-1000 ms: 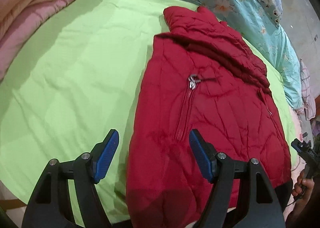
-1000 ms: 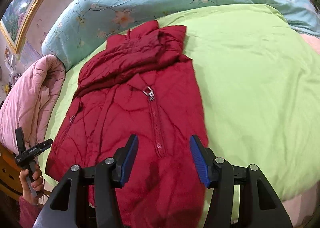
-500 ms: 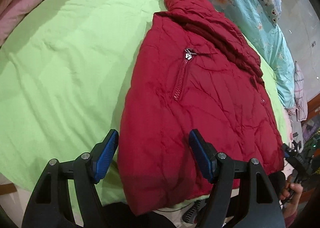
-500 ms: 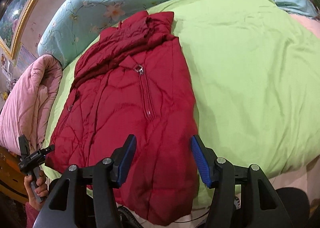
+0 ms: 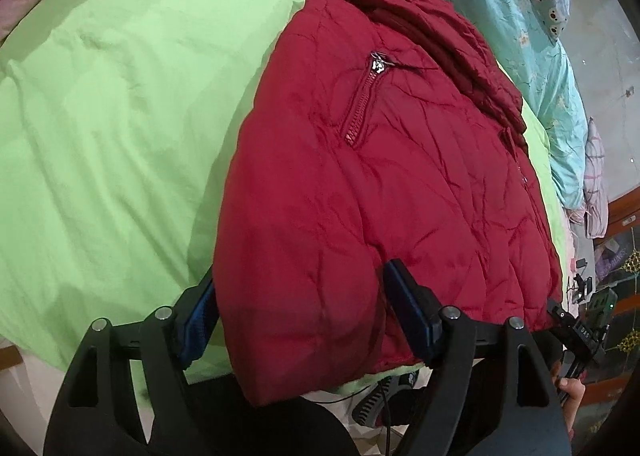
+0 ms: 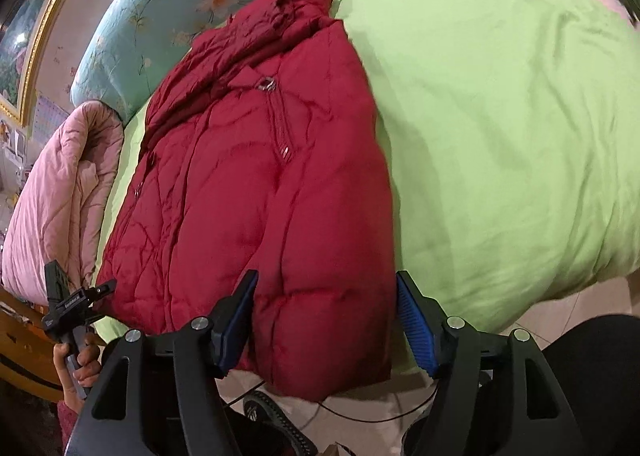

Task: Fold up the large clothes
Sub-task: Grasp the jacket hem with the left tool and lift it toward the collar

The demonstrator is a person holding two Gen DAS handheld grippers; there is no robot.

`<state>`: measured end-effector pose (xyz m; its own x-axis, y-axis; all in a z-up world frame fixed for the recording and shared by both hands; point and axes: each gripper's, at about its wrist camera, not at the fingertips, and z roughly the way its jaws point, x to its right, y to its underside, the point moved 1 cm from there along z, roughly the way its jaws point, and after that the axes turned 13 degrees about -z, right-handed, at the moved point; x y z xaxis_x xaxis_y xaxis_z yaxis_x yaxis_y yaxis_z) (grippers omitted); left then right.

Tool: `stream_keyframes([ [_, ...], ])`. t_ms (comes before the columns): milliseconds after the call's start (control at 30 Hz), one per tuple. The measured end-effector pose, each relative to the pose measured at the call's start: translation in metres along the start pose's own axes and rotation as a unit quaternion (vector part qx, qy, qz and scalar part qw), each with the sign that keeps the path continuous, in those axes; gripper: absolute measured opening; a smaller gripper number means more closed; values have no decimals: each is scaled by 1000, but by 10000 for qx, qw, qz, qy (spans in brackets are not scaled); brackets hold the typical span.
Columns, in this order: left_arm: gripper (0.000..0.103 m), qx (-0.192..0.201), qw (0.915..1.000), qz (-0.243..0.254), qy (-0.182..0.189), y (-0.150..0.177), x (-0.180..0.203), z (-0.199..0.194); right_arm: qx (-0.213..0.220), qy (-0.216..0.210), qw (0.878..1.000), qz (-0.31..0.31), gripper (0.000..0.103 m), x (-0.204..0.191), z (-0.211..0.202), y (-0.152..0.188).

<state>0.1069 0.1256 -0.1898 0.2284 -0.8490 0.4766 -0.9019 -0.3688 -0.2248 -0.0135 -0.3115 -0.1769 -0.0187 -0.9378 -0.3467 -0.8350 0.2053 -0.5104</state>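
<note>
Since the earlier frame both grippers have been lowered to the red jacket [image 5: 360,191] on the green bed [image 5: 112,127], whose hem now lies between the opening, unclosed jaws of the left gripper [image 5: 298,320] and right gripper [image 6: 326,324], so closing on it is judged next.
</note>
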Motion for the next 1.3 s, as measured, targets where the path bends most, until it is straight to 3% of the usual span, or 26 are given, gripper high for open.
stream_keyframes([
  [300,78,-181,9996,-88,188,14,6,5,89,-202,9997,136,70,-4,0,12],
  [533,78,-98,9997,164,149,22,19,4,268,-290,9991,148,70,-6,-1,16],
  [600,78,-39,9996,219,149,23,21,2,335,-305,9987,229,66,-4,-1,19],
  [633,77,5,9996,261,141,23,23,1,372,-309,9985,246,58,-4,-2,19],
  [667,74,43,9995,287,121,23,24,1,424,-325,9983,241,45,-4,-3,19],
  [767,51,132,9992,373,85,24,27,0,481,-411,9979,120,30,-8,-6,17],
  [800,42,153,9991,391,86,24,28,-1,503,-394,9980,25,28,-12,-8,16],
  [900,28,265,9989,367,141,23,28,-4,583,-348,9976,-136,22,-21,-13,13],
  [1300,15,734,9948,612,343,32,60,-37,1253,-536,9906,-72,15,-16,-44,-6],
])
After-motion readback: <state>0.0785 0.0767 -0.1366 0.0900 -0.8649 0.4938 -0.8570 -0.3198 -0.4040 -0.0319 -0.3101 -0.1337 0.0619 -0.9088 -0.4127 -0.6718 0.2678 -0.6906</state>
